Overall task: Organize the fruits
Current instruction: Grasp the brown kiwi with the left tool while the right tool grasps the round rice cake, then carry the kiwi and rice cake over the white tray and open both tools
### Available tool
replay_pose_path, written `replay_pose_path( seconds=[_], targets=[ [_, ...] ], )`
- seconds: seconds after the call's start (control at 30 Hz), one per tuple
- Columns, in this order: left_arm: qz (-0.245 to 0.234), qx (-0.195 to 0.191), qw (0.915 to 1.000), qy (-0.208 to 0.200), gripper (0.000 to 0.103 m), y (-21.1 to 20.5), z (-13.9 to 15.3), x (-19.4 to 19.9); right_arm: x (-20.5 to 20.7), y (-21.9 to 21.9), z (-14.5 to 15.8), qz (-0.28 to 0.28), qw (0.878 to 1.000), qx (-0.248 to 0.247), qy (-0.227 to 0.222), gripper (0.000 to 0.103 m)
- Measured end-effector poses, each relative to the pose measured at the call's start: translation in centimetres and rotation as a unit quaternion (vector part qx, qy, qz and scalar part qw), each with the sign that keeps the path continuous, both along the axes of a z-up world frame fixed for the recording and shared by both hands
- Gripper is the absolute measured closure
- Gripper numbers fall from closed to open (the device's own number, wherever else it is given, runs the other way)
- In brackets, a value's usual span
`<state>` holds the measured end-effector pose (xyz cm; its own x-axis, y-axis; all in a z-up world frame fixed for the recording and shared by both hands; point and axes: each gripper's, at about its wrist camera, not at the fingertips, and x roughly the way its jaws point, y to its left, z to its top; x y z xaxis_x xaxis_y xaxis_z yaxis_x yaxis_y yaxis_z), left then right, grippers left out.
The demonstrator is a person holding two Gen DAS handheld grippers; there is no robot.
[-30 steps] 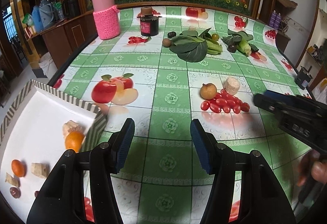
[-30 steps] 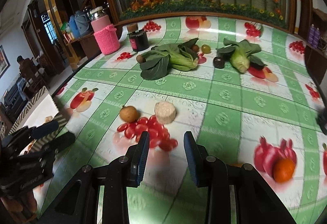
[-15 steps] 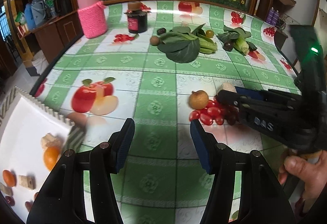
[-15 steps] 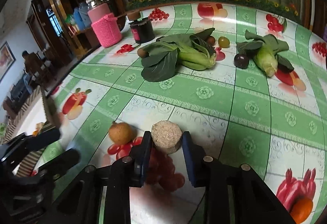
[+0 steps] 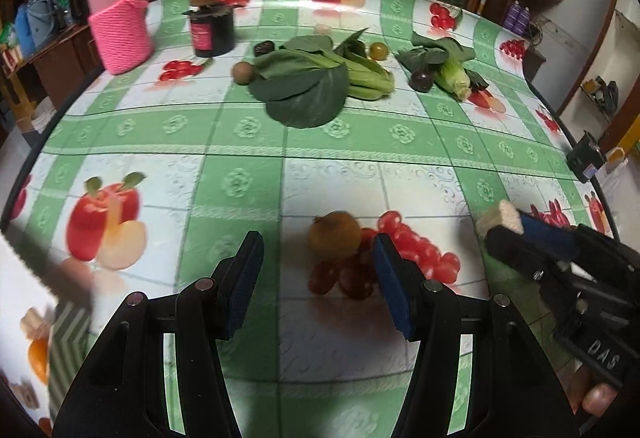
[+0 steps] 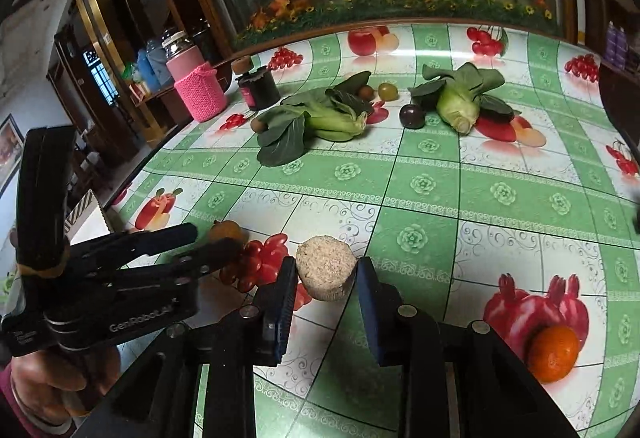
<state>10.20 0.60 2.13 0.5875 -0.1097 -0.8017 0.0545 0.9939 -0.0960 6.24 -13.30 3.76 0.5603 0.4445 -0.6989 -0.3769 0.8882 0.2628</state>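
My left gripper [image 5: 318, 278] is open, with a round brown fruit [image 5: 334, 235] just ahead between its fingertips, on the table. My right gripper [image 6: 326, 284] has its jaws around a beige cork-like round piece [image 6: 325, 272]; the pads touch its sides and it appears to rest on the table. It also shows in the left wrist view [image 5: 502, 219]. A white tray [image 5: 24, 302] with striped rim at lower left holds an orange fruit [image 5: 38, 358] and beige pieces. A small orange [image 6: 554, 354] lies at the right.
Two bunches of leafy greens [image 5: 316, 82] [image 6: 460, 98] lie at the back with a dark plum [image 6: 412, 116], a green-brown fruit [image 6: 387, 91] and a kiwi-like fruit [image 5: 243, 72]. A pink knit-covered jar [image 5: 118, 30] and a dark jar [image 5: 211, 28] stand back left.
My left gripper has moved right and forward up to the brown fruit. My right gripper has closed in around the beige round piece.
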Motion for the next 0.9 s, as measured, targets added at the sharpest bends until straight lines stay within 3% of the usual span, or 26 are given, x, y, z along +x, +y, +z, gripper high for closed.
replay_pose_path(
  seconds=[0.13, 0.2, 0.23, 0.5, 0.9],
  targets=[
    [-0.005, -0.012, 0.9999, 0.001, 0.047, 0.0, -0.4, 0.8, 0.2, 0.2, -0.4, 0.005, 1.000, 0.001, 0.005, 0.073],
    [-0.006, -0.017, 0.9998, -0.003, 0.061, 0.2, -0.5, 0.8, 0.3, 0.2, -0.5, 0.007, 1.000, 0.001, 0.005, 0.073],
    [-0.007, -0.015, 0.9999, -0.003, 0.076, 0.3, -0.5, 0.8, 0.2, 0.2, -0.6, 0.009, 1.000, 0.002, 0.006, 0.073],
    [-0.008, -0.008, 0.9999, -0.011, 0.076, 1.2, 0.6, -2.2, -1.0, 1.6, 0.3, 0.027, 1.000, 0.004, 0.004, 0.073],
    [0.019, 0.034, 0.9986, -0.035, 0.076, 3.9, 2.6, -10.4, -7.8, 6.0, 1.6, 0.068, 0.997, 0.027, -0.008, 0.073]
  ],
)
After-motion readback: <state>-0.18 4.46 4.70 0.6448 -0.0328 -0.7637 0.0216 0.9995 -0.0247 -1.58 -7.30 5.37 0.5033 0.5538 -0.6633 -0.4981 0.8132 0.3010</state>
